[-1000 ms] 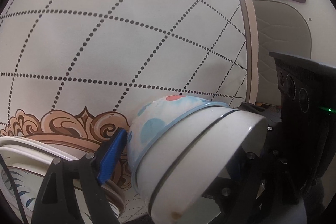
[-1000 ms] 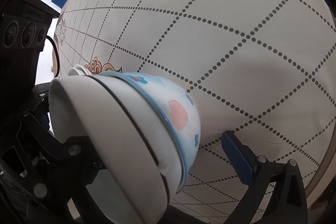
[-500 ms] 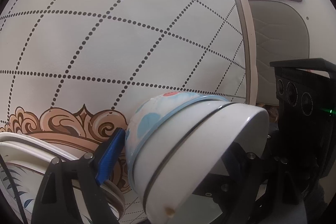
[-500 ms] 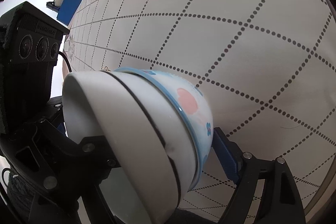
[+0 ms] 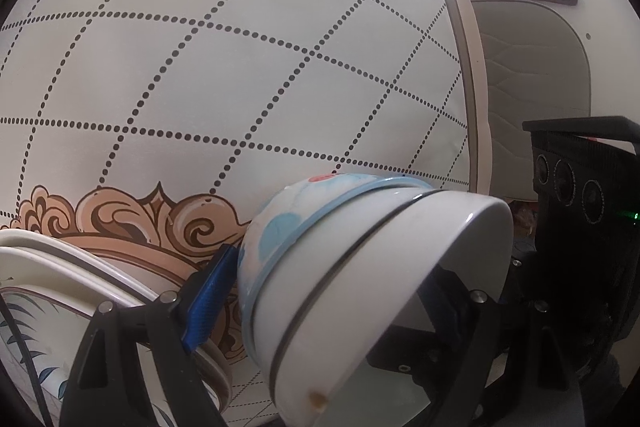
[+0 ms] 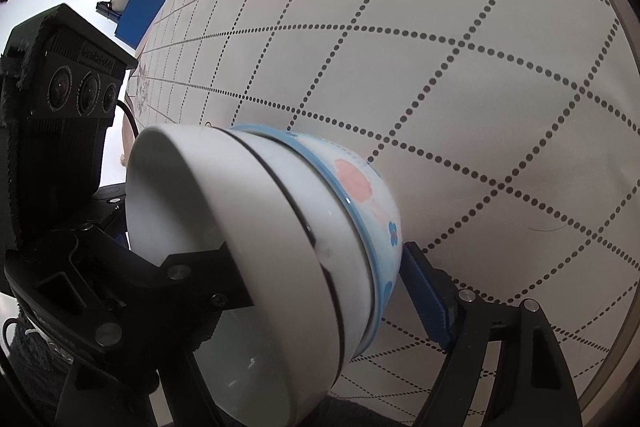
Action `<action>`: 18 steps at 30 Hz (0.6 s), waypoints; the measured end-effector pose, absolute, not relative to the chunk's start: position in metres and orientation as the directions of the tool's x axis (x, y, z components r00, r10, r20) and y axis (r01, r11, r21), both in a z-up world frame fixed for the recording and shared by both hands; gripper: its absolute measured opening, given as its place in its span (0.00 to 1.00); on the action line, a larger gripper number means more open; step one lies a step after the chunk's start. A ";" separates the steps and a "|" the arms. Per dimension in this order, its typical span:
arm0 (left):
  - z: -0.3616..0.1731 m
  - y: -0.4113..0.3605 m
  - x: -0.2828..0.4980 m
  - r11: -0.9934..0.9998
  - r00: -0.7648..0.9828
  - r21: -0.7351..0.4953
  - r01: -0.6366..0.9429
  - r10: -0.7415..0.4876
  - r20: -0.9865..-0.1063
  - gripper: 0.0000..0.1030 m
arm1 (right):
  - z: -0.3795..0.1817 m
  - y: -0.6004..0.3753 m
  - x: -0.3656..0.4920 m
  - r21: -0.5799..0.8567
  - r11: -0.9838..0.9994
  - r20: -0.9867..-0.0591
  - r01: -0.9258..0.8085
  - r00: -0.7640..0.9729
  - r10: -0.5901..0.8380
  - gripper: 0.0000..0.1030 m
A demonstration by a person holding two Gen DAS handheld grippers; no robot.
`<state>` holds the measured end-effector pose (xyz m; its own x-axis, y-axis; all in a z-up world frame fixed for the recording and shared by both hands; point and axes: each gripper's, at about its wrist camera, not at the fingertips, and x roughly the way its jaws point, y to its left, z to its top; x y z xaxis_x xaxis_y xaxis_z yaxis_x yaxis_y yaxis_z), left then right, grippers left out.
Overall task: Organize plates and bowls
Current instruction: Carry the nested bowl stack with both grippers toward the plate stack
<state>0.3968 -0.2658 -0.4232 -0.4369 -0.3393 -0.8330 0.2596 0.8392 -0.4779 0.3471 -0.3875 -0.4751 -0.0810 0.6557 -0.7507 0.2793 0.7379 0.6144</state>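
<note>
We are gripping the nested bowls (image 5: 360, 279) — white, black-lined, inside blue floral — with left gripper (image 5: 320, 291) and closing right gripper (image 6: 324, 279).

Stack of nested bowls (image 5: 360, 287) tipped on its side between the fingers of the left gripper (image 5: 320, 303), blue pad (image 5: 210, 301) pressed against the outer bowl with pale blue and pink spots. Plain white bowls with thin dark rims nested inside. Behind, white tablecloth (image 5: 240, 67) with dotted diamond grid and tan scrollwork; stacked plates (image 5: 48, 267) at lower left, other gripper's black body (image 5: 580, 207) at right.
</note>
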 end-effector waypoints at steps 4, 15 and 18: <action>-0.416 -0.266 0.394 0.838 -0.428 -0.481 0.258 -0.347 -0.835 0.83 | -0.468 -0.389 0.346 0.614 0.740 -0.755 0.275 -0.069 0.652 0.80; -0.398 -0.265 0.399 0.839 -0.411 -0.471 0.274 -0.340 -0.846 0.83 | -0.450 -0.389 0.349 0.620 0.732 -0.746 0.283 -0.077 0.661 0.80; -0.392 -0.261 0.401 0.840 -0.405 -0.468 0.275 -0.340 -0.849 0.83 | -0.441 -0.387 0.351 0.621 0.735 -0.747 0.272 -0.078 0.660 0.80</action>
